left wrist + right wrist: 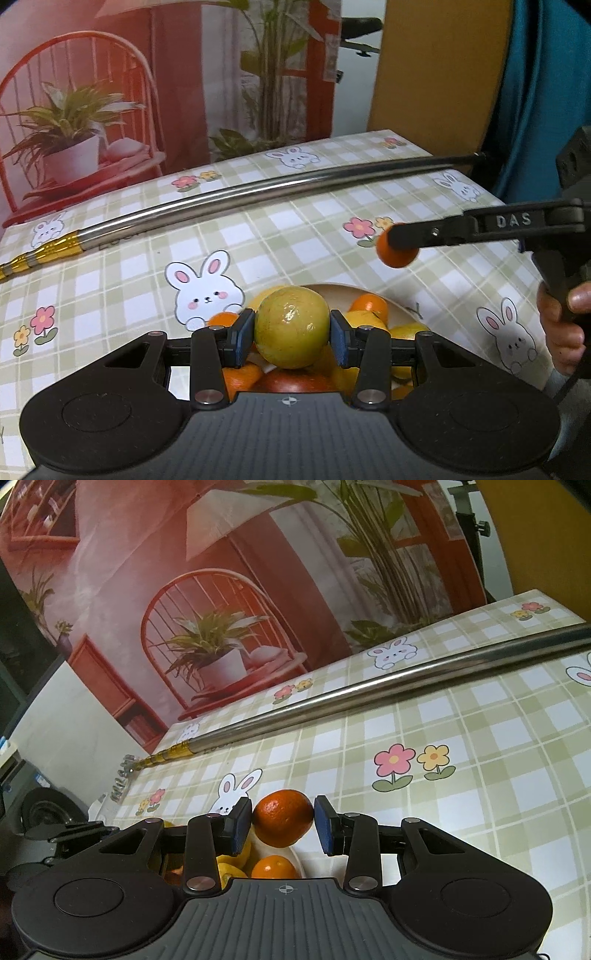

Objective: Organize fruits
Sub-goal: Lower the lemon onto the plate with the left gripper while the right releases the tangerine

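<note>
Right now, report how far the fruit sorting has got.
Done: nothing looks sorted; no fruit lies on the checked tablecloth.
In hand: the left gripper clamps a yellow-green apple, and the right gripper clamps a small orange, both lifted over the plate.
Left: oranges, yellow fruit and a red one remain piled on the plate. No destination container is visible.

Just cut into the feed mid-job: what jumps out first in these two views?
Each gripper holds a fruit above the plate of piled fruit: the left gripper clamps a yellow-green apple, the right gripper a small orange. Behind them a long metal pole with a gold end lies across the bunny-print tablecloth.
</note>
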Demonstrator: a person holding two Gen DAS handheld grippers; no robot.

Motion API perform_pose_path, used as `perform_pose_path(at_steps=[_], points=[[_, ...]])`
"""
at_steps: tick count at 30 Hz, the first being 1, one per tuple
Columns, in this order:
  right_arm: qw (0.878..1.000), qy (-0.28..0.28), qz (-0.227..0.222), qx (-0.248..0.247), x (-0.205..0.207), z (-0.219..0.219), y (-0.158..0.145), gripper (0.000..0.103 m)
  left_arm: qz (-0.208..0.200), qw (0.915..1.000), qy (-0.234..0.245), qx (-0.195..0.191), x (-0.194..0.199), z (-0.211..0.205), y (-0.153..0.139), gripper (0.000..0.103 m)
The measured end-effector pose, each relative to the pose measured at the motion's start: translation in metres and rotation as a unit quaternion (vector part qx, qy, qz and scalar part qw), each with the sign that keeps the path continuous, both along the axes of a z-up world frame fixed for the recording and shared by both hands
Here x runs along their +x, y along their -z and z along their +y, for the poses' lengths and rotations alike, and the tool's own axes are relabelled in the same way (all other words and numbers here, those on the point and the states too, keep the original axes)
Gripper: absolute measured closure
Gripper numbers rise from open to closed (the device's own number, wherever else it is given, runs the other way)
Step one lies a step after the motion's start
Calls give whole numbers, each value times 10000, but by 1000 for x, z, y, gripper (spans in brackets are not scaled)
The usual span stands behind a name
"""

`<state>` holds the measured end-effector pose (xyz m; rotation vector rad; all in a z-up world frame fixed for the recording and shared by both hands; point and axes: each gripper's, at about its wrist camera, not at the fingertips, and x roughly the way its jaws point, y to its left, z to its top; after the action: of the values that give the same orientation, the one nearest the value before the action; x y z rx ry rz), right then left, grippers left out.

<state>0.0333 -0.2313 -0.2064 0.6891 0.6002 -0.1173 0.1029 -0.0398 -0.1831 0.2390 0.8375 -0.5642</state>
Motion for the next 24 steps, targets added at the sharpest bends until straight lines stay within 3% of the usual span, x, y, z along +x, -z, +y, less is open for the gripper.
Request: perform_pose_path(at_steps=[16,24], points=[[10000,7,22,62,-1,1,3,69,22,10000,44,-77,-1,-2,0,57],[9999,-105,6,-53,-1,7,-2,69,13,9979,-452,-454,-8,13,-12,53]])
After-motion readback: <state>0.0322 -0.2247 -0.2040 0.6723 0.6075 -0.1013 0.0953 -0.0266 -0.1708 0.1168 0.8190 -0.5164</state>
